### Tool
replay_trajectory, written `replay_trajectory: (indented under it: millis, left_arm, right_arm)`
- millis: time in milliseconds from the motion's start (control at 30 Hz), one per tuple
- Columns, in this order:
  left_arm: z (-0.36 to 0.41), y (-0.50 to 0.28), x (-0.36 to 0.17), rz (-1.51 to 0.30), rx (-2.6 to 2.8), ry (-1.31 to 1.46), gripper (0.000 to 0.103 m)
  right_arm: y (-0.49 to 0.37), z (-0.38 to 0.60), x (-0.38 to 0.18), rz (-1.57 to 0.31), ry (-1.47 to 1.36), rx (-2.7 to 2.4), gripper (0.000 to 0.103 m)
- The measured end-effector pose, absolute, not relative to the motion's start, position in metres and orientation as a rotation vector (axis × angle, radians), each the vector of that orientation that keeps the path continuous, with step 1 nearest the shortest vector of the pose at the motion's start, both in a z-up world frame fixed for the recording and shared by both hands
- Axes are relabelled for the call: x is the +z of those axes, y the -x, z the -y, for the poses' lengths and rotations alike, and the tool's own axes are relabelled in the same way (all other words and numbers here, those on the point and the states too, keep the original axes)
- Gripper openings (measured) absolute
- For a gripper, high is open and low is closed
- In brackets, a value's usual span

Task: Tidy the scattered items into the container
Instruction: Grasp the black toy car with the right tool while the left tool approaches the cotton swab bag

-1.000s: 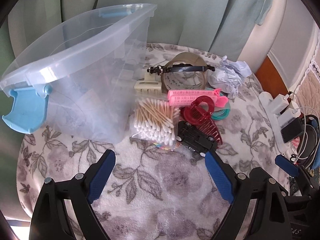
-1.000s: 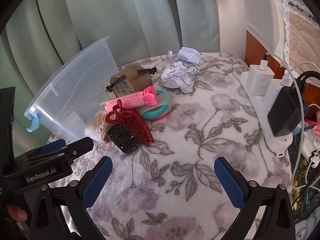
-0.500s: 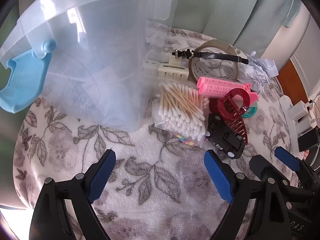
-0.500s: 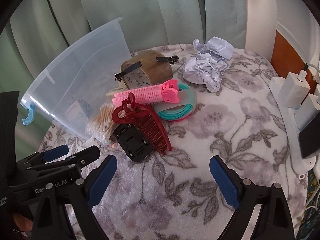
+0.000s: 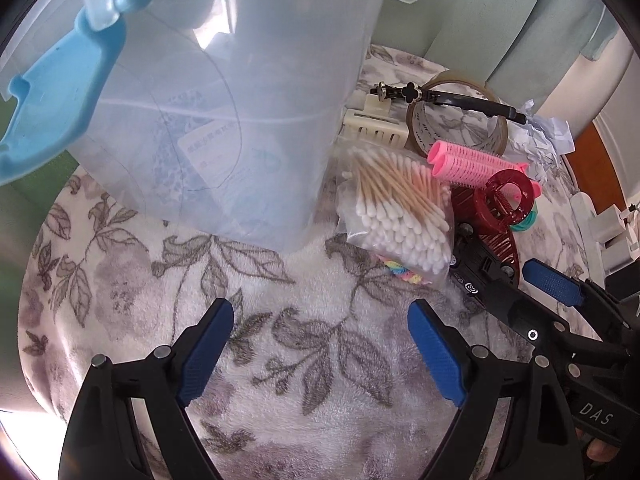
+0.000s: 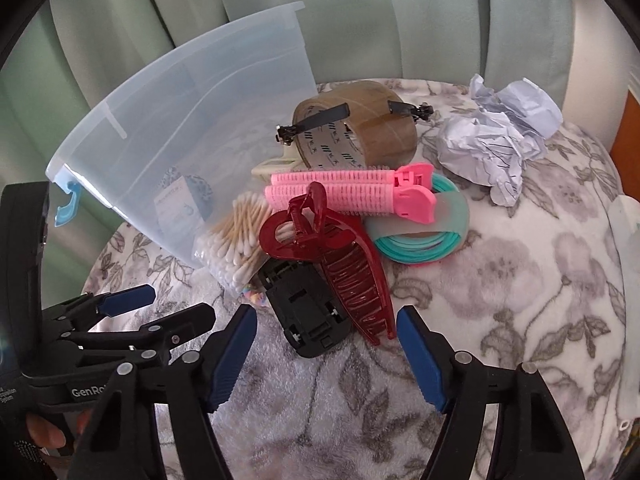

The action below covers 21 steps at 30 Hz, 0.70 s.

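Observation:
A clear plastic container (image 5: 208, 120) with a blue latch stands at the left of a floral-covered table. Beside it lies a pile: a bag of cotton swabs (image 5: 396, 208), a red hair claw (image 6: 340, 248), a black plastic part (image 6: 308, 312), a pink roller clip (image 6: 348, 192), a tape roll (image 6: 360, 132), teal rings (image 6: 420, 240) and crumpled paper (image 6: 496, 136). My right gripper (image 6: 324, 316) is closing, its tips flanking the near ends of the black part and the claw, pads not touching. My left gripper (image 5: 320, 320) hangs open over bare cloth in front of the container.
A white power strip with chargers (image 5: 608, 224) lies along the table's right edge. Green curtains (image 6: 360, 20) hang close behind the table. The table's rounded edge drops off at the left, below the container's latch (image 5: 52, 112).
Both grippers came forward and lower toward the pile and the container. The right gripper's jaws narrowed around the black part and the claw's tip. The left jaws stayed wide.

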<state>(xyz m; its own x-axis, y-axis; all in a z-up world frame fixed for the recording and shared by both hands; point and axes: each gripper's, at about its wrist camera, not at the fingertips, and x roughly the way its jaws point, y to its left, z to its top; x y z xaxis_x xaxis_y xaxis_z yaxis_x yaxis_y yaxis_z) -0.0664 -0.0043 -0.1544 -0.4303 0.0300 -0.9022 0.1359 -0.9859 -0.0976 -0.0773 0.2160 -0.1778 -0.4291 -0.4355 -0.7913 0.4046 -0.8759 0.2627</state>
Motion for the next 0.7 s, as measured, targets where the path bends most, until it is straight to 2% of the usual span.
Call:
replay_trajectory:
  millis: [367,633,667,700]
  left_arm:
    - [0.013,0.067,-0.157,-0.233,-2.592,-1.649,0.087]
    - [0.020,0.067,-0.155,-0.236,-2.583,-1.649,0.087]
    - [0.020,0.066,-0.155,-0.234,-2.587,-1.648,0.087]
    - [0.020,0.066,-0.154,-0.232,-2.592,-1.649,0.087]
  right_arm:
    - [0.082,-0.207,-0.186,-0.069,-1.287,-2.257,0.066]
    - [0.074,-0.199,-0.185,-0.101,-1.258,-2.275,0.056]
    - [0.073,-0.198,-0.185,-0.103,-1.257,-2.278,0.053]
    - [0.071,-0.198,-0.184,-0.103,-1.253,-2.280,0.042]
